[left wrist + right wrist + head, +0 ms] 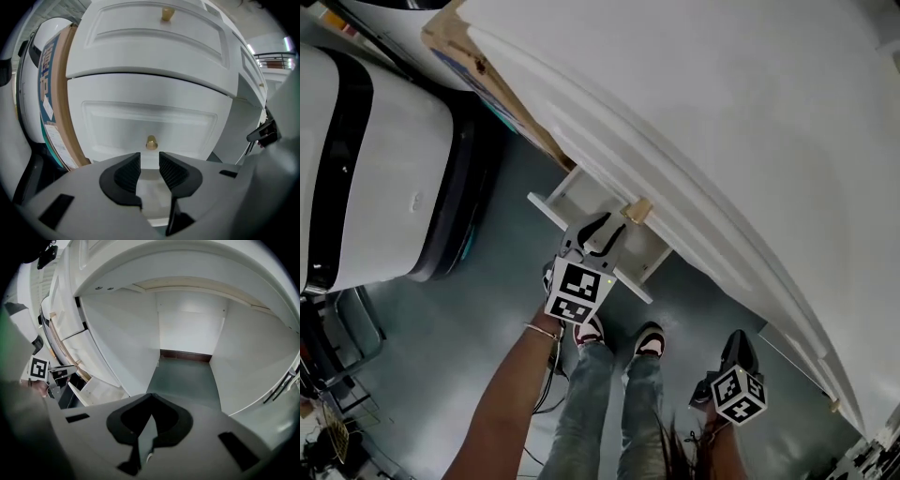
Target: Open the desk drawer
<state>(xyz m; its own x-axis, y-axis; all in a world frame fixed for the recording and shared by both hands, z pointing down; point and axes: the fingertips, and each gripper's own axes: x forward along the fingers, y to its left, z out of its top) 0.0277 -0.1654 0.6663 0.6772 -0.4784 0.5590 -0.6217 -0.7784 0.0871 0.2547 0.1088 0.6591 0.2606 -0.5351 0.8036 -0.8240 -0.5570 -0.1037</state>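
From above, the white desk (703,122) has a low drawer (572,202) pulled out over the floor. A brass knob (639,211) on the upper drawer shows just above it. My left gripper (598,234) hovers at the pulled-out drawer's front. In the left gripper view its jaws (150,159) stand open, and the lower drawer's brass knob (151,142) sits just beyond the fingertips, not between them. The upper drawer's knob (167,14) is higher up. My right gripper (738,352) hangs low at the right, clear of the desk, its jaws (151,397) shut and empty.
A big white rounded machine (375,159) stands left of the desk, with a cardboard panel (487,89) between them. The person's legs and shoes (619,342) are below the drawer. The right gripper view looks into the kneehole with its green floor (187,376).
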